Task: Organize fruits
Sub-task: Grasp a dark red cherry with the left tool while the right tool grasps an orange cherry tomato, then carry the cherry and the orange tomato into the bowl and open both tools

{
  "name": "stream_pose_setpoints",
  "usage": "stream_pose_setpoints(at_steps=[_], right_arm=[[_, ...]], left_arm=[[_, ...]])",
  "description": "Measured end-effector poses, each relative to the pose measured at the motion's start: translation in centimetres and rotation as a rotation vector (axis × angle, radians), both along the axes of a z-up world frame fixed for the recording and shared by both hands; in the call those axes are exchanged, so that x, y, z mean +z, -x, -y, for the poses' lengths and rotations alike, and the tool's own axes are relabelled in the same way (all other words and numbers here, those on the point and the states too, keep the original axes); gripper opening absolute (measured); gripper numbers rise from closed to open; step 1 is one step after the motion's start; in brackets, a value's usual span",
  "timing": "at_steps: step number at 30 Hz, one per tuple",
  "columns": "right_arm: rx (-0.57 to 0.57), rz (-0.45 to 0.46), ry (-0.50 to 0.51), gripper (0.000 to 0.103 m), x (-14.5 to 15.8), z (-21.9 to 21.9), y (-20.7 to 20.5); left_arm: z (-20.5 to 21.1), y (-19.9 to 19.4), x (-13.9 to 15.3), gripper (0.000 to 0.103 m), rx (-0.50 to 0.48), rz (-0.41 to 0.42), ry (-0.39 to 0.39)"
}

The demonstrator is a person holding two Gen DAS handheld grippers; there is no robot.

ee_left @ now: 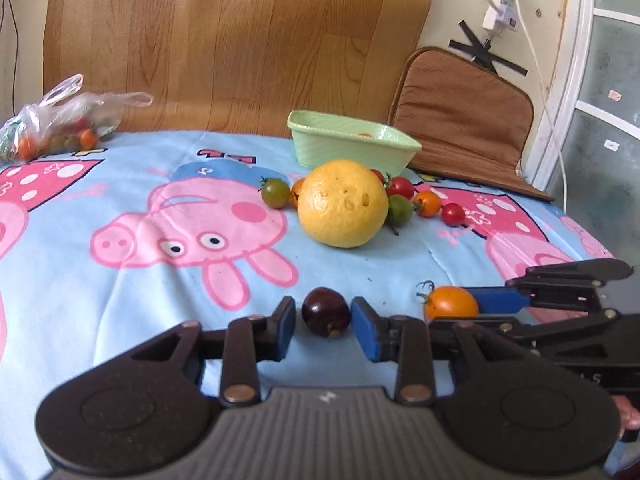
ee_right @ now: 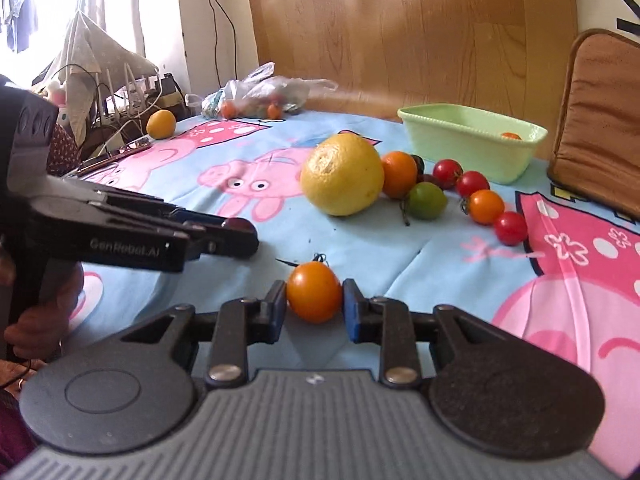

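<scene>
Our left tongs [ee_left: 323, 326] stand slightly apart around the dark tomato [ee_left: 326, 312]; right tongs [ee_right: 315, 306] clamp the orange tomato [ee_right: 314, 292], basket [ee_right: 472, 152] far ahead.

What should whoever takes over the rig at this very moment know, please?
Left gripper: open, with the dark tomato between its pads, not clearly pinched.
Right gripper: shut on the orange tomato, low at the cloth.
Done: one small orange fruit lies in the green basin.
Left: these two tomatoes, the large yellow citrus and the loose cherry tomatoes beside it, all outside the basin.
</scene>
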State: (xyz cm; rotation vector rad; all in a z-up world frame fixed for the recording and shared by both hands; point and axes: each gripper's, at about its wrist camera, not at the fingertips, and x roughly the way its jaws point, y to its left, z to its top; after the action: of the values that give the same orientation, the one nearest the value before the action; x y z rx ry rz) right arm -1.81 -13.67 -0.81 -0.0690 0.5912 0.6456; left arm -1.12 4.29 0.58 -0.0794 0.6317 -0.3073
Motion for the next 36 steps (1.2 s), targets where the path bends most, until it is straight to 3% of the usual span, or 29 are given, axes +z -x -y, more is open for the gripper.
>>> stream_pose_setpoints(at_steps=[1,4,6,14,17,18,19,25,30,33,36], right_arm=[[-0.001,0.003,0.002,0.033,0.0,0.0,0.0],[0.005,0.029,0.02,0.037,-0.2,-0.4,0.5],[0.015,0.038,0.028,0.05,-0.3,-0.7,0.8],[-0.025,0.057,0.057,0.051,-0.3,-1.2,0.8],[-0.041,0.057,0.06,0.046,-0.3,-1.2,0.8],[-0.046,0.062,0.067,0.034,-0.3,-1.2,0.9],[-0.046,0.064,0.069,0.032,-0.3,-1.3,0.9],[-0.037,0.026,-0.035,0.031,0.7,-0.3,0.2],[-0.083,0.088,-0.093,0.031,3.3,0.9,-2.8],[-0.162,0.151,-0.117,0.032,4.7,2.3,-6.1],[-0.231,0.156,-0.133,0.032,5.2,3.6,-10.2]], left_arm=[[0.1,0.1,-0.1,0.047,-0.004,0.007,0.0],[0.8,0.3,-0.2,0.06,-0.016,0.025,-0.027],[1.2,0.4,-0.3,0.061,-0.024,0.031,-0.054],[0.1,0.3,-0.4,0.044,-0.006,0.036,0.004],[-0.3,0.4,-0.6,0.028,-0.009,0.037,0.029],[-0.3,0.4,-0.6,0.028,-0.01,0.035,0.036],[-0.4,0.3,-0.5,0.028,-0.012,0.033,0.041],[-1.1,0.4,1.4,0.028,-0.026,0.09,0.088],[-1.5,-3.7,4.9,0.028,-0.043,0.123,0.111],[-0.5,-7.7,7.4,0.028,-0.077,0.161,0.11],[1.6,-12.5,8.8,0.028,-0.101,0.159,0.082]])
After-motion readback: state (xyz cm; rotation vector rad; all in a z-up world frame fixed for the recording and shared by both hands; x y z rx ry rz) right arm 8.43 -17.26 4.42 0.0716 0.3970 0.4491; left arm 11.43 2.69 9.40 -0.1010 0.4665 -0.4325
